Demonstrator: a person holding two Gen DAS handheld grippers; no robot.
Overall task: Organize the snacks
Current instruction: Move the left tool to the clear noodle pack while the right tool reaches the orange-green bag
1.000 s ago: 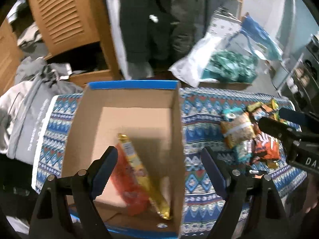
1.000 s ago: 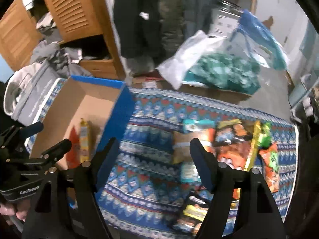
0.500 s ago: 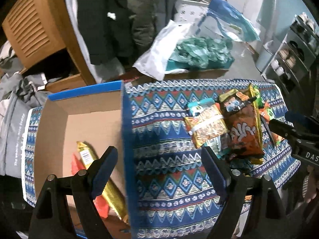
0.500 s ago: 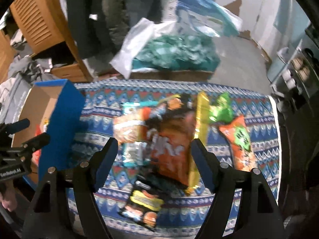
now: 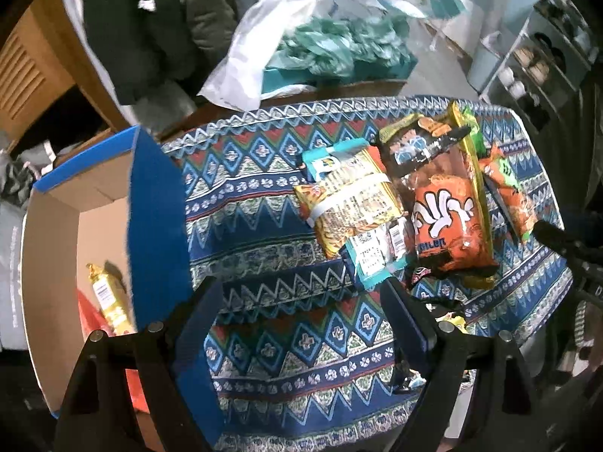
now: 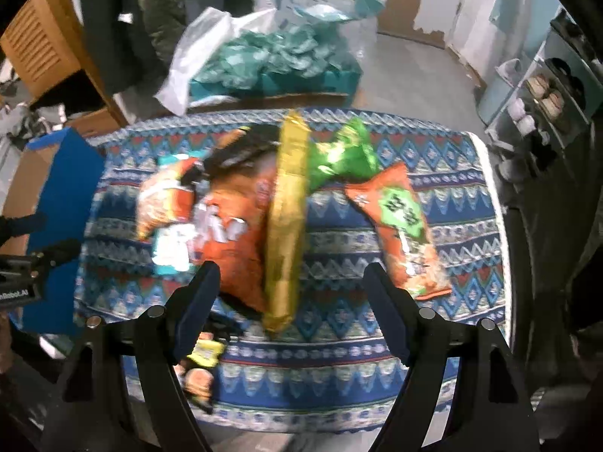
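Setting: patterned blue cloth (image 5: pixel 286 263) covering a table, with a wooden louvred cabinet (image 5: pixel 34 56) and dark hanging coats (image 5: pixel 150 19) behind it.
Background items: white plastic bag (image 5: pixel 245 71) and crumpled teal material (image 5: pixel 339 49) on the far side of the table; shelving (image 6: pixel 546 86) at the right edge.
Box: open cardboard box (image 5: pixel 158 211) with blue outer walls, at the left end of the cloth; a gold packet (image 5: pixel 109 297) and something red lie on its floor.
Snack pile: heaped on the right half of the cloth, well apart from the box.
Pile contents: orange chip bag (image 5: pixel 448 222) in the middle, noodle packet (image 5: pixel 354 203) touching its left side, teal-edged packet (image 5: pixel 373 260) just below, black packet (image 5: pixel 422 143) at the far end.
Further snacks: long gold packet (image 6: pixel 286 218) lying lengthwise, green bag (image 6: pixel 339 154) beside it, orange-and-green bag (image 6: pixel 403 226) to the right, blurred.
Left gripper (image 5: pixel 301 312): jaws spread wide over bare cloth between box and pile, nothing between them.
Right gripper (image 6: pixel 290 297): jaws opening, above the near end of the long gold packet, not pressing on it.
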